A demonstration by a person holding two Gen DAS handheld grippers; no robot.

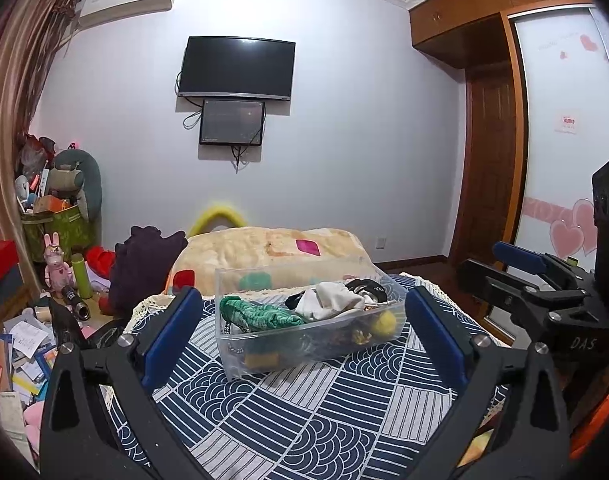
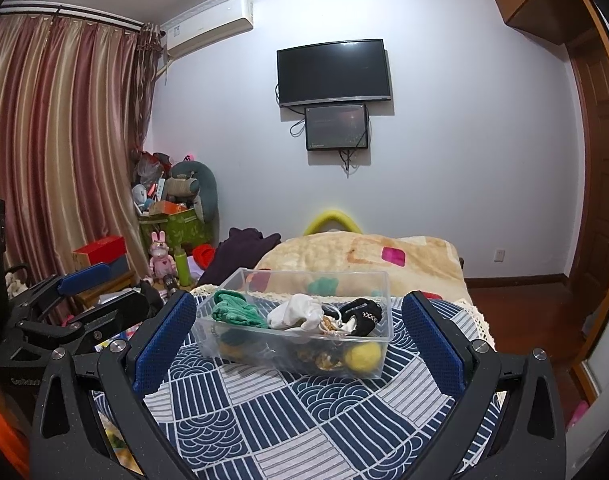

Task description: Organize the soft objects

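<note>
A clear plastic bin point(image 1: 240, 354) point(image 2: 224, 350) stands on the blue patterned cloth point(image 1: 304, 412) point(image 2: 288, 412). It holds soft items: a green cloth point(image 1: 260, 314) point(image 2: 234, 310), a white cloth point(image 1: 330, 300) point(image 2: 294, 314), a black sock point(image 1: 370, 288) point(image 2: 362, 314) and a yellow ball point(image 1: 384, 322) point(image 2: 362, 356). My left gripper point(image 1: 304, 328) is open and empty, just short of the bin. My right gripper point(image 2: 298, 334) is open and empty, also facing the bin. Each gripper shows at the edge of the other's view.
A folded beige blanket point(image 1: 264, 252) point(image 2: 344, 256) lies behind the bin, a dark purple garment point(image 1: 144, 264) point(image 2: 240, 254) to its left. Clutter, toys and boxes point(image 1: 56, 220) fill the floor at the left. A wardrobe point(image 1: 544, 120) stands at the right.
</note>
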